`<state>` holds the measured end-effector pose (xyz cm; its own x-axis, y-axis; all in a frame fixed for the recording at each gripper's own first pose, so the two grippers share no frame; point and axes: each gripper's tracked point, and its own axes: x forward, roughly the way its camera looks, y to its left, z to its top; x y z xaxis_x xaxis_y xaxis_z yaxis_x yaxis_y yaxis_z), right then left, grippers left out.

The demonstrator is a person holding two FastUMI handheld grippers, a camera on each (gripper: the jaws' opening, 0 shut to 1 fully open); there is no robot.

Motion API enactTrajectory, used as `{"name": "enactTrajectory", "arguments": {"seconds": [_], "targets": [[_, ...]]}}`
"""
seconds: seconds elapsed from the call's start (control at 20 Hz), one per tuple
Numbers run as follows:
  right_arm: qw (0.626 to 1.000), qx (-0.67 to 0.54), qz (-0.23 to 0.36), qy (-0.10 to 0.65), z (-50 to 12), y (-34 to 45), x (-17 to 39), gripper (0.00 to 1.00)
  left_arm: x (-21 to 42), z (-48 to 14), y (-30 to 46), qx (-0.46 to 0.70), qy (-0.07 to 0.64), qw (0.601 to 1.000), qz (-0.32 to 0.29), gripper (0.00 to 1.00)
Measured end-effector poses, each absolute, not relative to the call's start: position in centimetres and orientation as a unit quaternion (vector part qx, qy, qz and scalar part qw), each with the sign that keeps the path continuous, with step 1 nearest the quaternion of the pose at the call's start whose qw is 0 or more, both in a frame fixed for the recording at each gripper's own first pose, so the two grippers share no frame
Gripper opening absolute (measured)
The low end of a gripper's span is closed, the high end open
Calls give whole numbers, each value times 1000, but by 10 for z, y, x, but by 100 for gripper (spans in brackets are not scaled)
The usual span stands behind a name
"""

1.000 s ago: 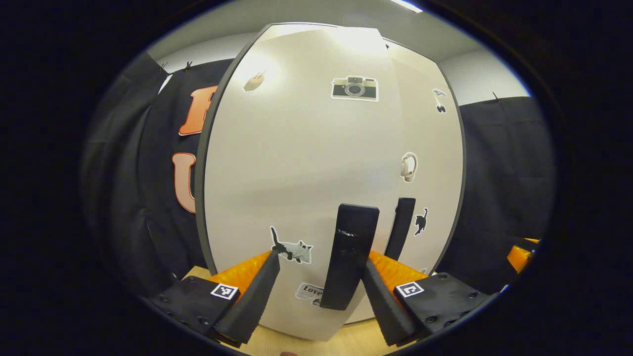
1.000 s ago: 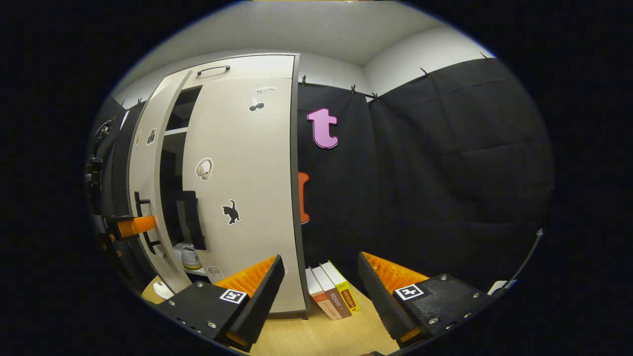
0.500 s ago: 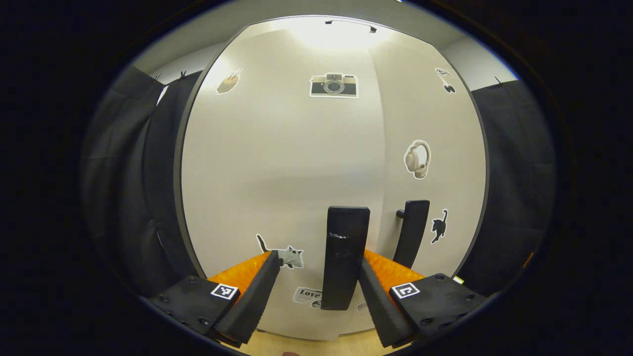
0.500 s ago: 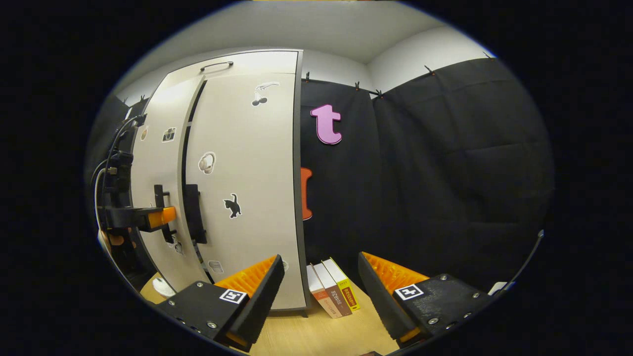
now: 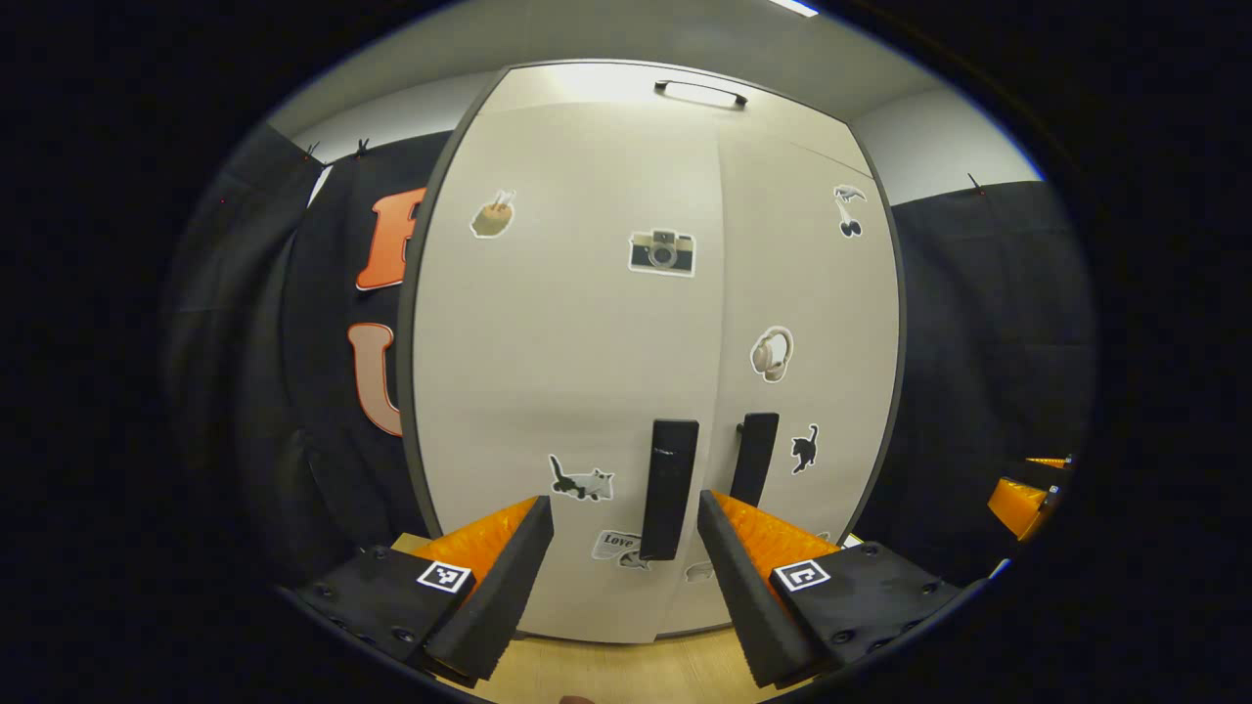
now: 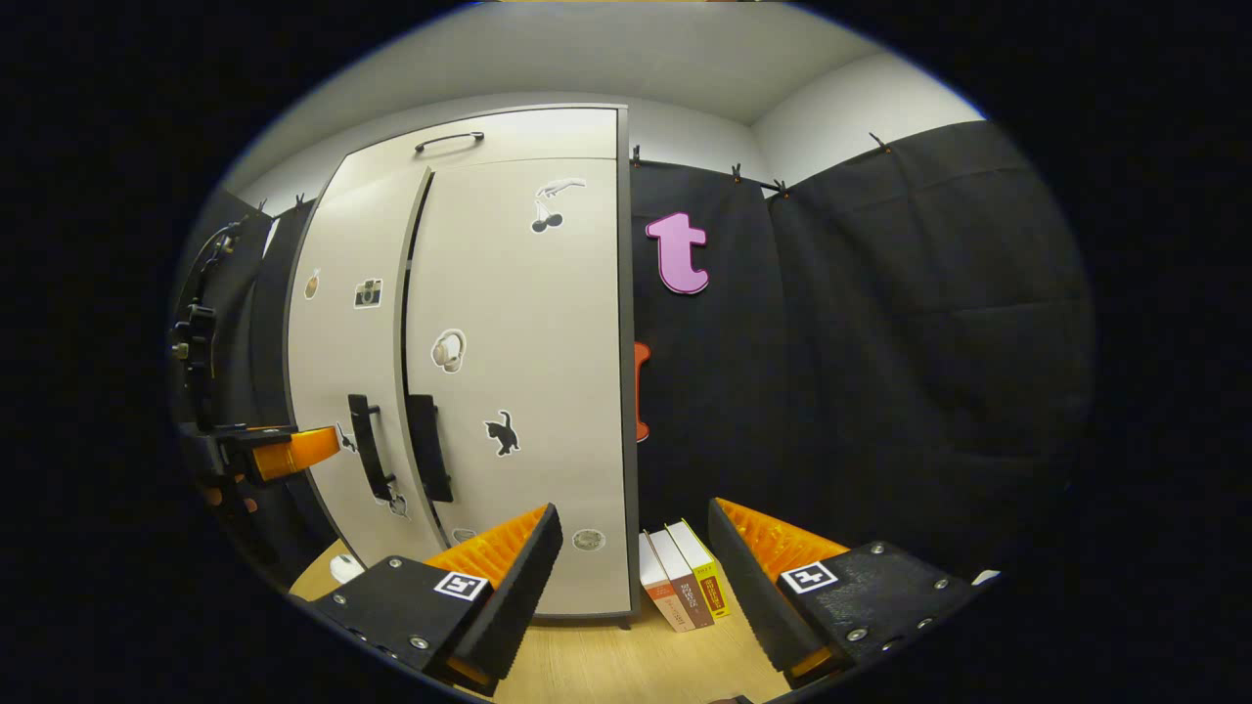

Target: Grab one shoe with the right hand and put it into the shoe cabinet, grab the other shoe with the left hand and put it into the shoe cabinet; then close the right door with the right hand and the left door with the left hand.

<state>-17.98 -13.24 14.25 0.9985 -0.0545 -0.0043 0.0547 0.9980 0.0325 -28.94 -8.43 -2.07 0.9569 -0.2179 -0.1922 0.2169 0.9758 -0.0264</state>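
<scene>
Pale wooden flooring (image 6: 606,665) runs under everything, and the shoe cabinet (image 5: 655,352) is the landmark to go by. Nearest to it on its front side is the left gripper (image 5: 621,562), its two fingers spread apart with nothing between them, just short of the handles. Off toward the cabinet's right corner the right gripper (image 6: 631,577) is likewise parted and empty, aimed past the cabinet's side at the black cloth wall (image 6: 880,372).

Three books (image 6: 683,587) stand leaning together on the floor just beside the cabinet's right edge. The cabinet itself stands tall, long axis upright, front facing the left gripper. It has two doors: the left door (image 5: 558,372) and the right door (image 5: 802,332), both drawn in, with a narrow dark seam between them seen from the right gripper view. Two black bar handles, the left handle (image 5: 668,489) and the right handle (image 5: 755,472), run vertically either side of that seam. One more handle (image 5: 700,93) lies level near the top. Neither shoe can be seen.
</scene>
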Motion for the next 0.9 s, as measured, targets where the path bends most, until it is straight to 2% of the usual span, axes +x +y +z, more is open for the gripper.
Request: {"name": "enactTrajectory", "arguments": {"seconds": [0.45,0.9], "targets": [[999,-9,-9,-40,197,-123,-194,93,-352,46,51,32,53,997,-35,96],[999,-12,2,-51,211,-116,-214,93,-410,79,151,32,27,998,46,96]]}}
